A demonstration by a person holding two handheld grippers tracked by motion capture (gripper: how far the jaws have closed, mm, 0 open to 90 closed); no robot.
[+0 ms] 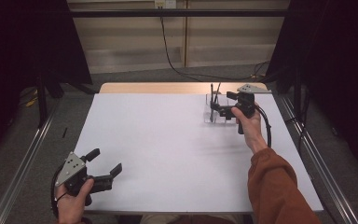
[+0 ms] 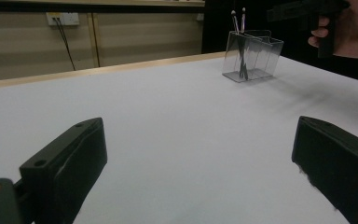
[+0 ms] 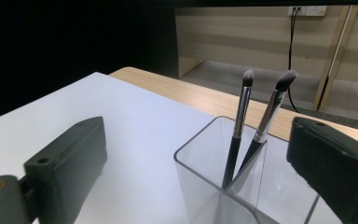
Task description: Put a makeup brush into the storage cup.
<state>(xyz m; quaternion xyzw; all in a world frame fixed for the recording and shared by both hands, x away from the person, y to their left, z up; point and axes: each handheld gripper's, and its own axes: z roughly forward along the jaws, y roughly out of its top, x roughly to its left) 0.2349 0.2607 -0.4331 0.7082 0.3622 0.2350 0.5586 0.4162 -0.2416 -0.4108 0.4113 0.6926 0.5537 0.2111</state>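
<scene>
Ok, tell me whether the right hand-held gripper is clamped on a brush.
No: both brushes stand free in the clear holder, with the right hand-held gripper open around them.

Your work sits at about one o'clock on the table (image 1: 168, 154), near its far right corner: a clear plastic holder (image 1: 214, 112) with two makeup brushes standing in it. The holder is a see-through box, open at the top, split inside by a clear wall, and it stands upright and flat on the white top. You see both brushes in one compartment, bristles up, handles down. The left brush (image 3: 237, 126) has a dark handle, a silver collar and a small tuft, and it stands nearly straight. The right brush (image 3: 268, 119) looks alike but leans toward one o'clock; their lower ends meet at the holder's floor.
</scene>
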